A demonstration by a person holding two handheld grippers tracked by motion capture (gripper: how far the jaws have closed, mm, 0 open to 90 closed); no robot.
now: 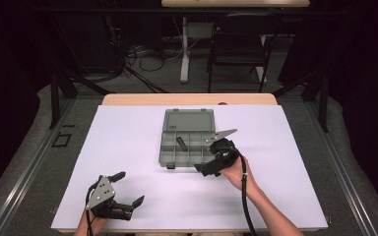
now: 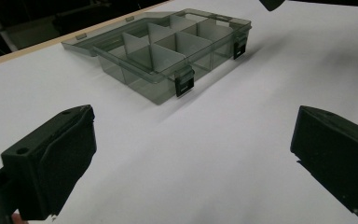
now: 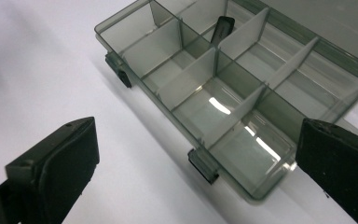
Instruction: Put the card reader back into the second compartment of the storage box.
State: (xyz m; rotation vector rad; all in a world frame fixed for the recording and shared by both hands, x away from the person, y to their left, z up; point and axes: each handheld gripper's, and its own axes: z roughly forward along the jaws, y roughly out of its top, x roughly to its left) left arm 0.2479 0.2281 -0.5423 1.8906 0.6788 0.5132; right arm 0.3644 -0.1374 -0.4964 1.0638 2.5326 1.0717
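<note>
Hands hold two grippers over a white table [image 1: 128,147]. Right gripper [image 1: 215,162], jaws spread, hovers beside the open plastic box [image 1: 187,140]; left gripper [image 1: 128,189] rests nearby, released.

one clear compartment box [image 1: 187,142] lies open on one white table [image 1: 128,147]. one small black piece [image 1: 181,143] inside it. two grippers, left [image 1: 128,189] and right [image 1: 207,156].

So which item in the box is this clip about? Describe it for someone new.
On the white table sits an open grey plastic box with dividers. One middle compartment holds a small dark object leaning at a tilt; the other compartments look empty.
</note>
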